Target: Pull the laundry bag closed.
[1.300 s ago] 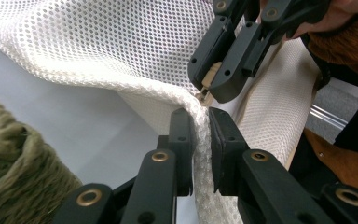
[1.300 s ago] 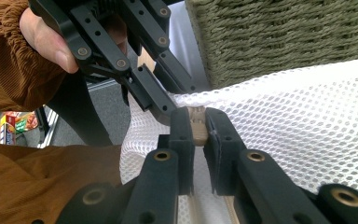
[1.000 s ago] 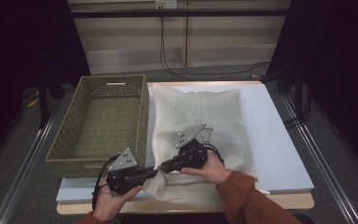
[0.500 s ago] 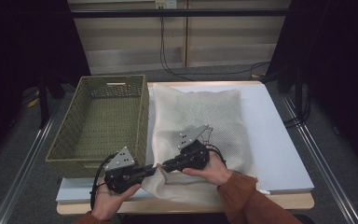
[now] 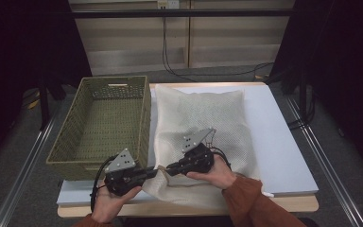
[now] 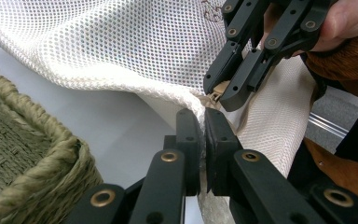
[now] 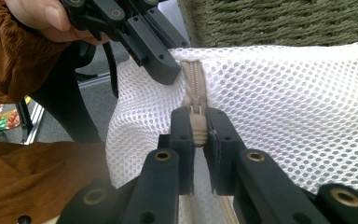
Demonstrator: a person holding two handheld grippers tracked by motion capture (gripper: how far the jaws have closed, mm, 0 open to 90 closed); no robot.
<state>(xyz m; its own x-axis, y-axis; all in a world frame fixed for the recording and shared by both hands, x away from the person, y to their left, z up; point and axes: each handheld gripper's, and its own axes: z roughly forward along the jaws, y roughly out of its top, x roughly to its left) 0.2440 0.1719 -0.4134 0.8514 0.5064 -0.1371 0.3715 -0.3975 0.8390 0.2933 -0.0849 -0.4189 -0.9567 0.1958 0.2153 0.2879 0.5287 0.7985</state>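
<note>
Two grippers met at the near left corner of the white mesh bag point(image 5: 203, 123), which lay on the table point(image 5: 283, 156) beside the wicker basket point(image 5: 99, 127). Left gripper point(image 6: 202, 135) was clamped on the bag's edge; right gripper point(image 7: 198, 126) pinched what looked like the beige zipper pull point(image 7: 197, 128)

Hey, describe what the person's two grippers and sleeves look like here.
Both the left gripper and the right gripper are black, with bolted linkage jaws showing brass-coloured pivots. Each carries a grey three-cornered plate with small dots and trails a black cable. The sleeves are rust-brown corduroy.
</note>
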